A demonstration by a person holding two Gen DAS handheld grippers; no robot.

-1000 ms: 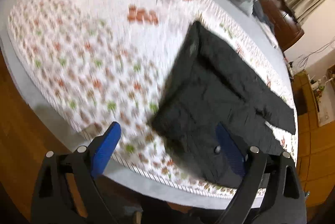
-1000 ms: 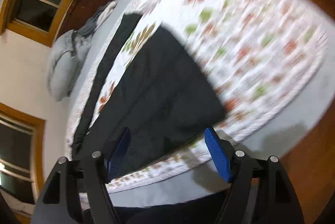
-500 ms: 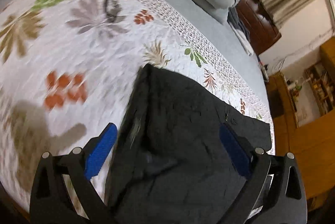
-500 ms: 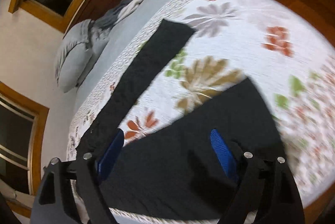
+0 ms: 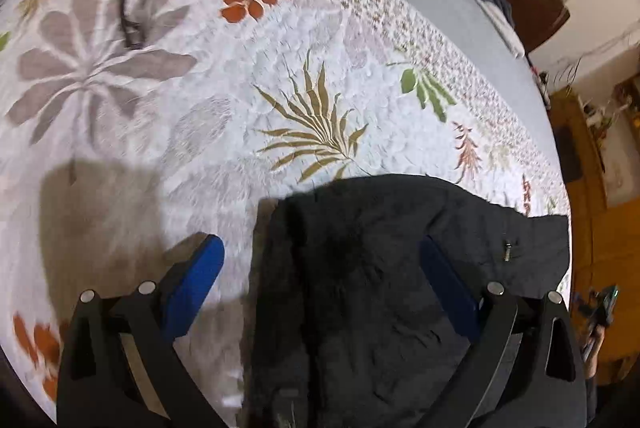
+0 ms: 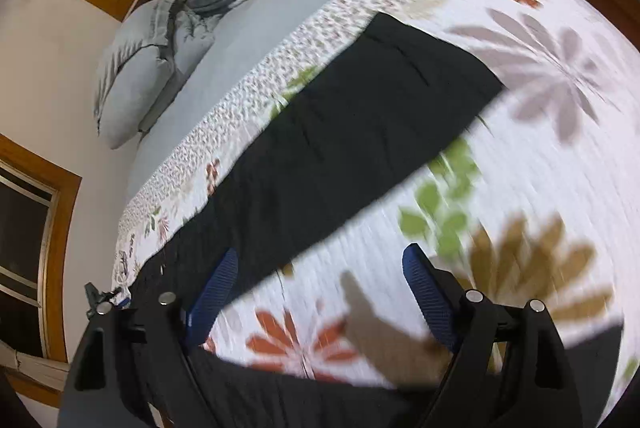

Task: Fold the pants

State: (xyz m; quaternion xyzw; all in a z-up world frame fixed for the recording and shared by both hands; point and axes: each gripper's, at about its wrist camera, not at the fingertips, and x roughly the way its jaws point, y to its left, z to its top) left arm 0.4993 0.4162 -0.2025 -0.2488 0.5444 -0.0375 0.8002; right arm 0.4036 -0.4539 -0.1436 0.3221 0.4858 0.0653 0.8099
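Both grippers — left gripper [image 5: 320,268], right gripper [image 6: 320,280] — gape wide and empty, having swept across the bed [image 5: 280,47] over the black pants [image 5: 360,288] — grasp next.

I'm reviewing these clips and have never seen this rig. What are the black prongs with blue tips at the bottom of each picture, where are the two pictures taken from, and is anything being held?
No robot here: a person carries one hand-held tool in each hand, with a fisheye camera on each looking along its two blue-padded fingers. One picture is from the left tool, the other from the right tool. Both look down on a bed with a floral quilt, where black pants lie spread, one leg stretching across the quilt. A grey pillow sits further back. Both tools are open above the fabric; neither holds anything.
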